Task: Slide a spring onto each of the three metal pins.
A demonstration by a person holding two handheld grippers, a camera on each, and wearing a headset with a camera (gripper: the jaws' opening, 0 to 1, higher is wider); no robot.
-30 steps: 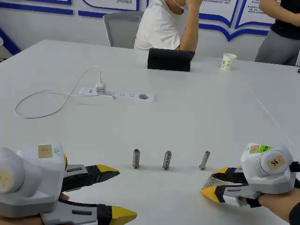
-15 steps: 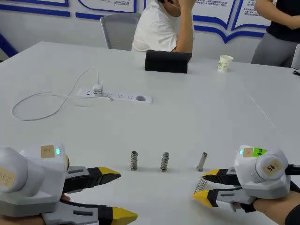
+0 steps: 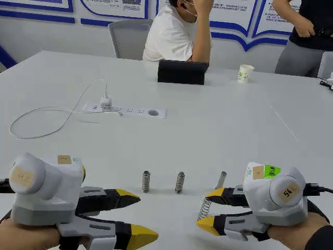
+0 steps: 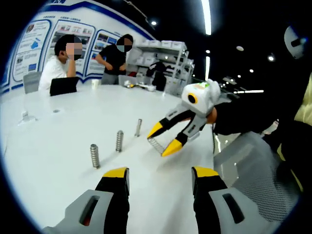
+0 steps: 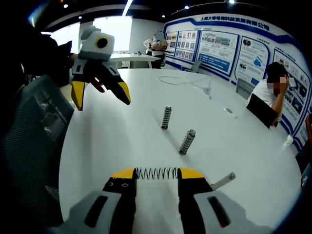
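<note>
- A broad white table carries a power strip, a black case and a paper cup.
- A grey chair stands behind it.
- Blue-edged posters line the white wall.
- Strip lights glow overhead, above shelving.

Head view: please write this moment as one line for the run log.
right gripper: shut on spring | left gripper: open, holds nothing | left pin, middle pin: spring on | right pin: bare
</note>
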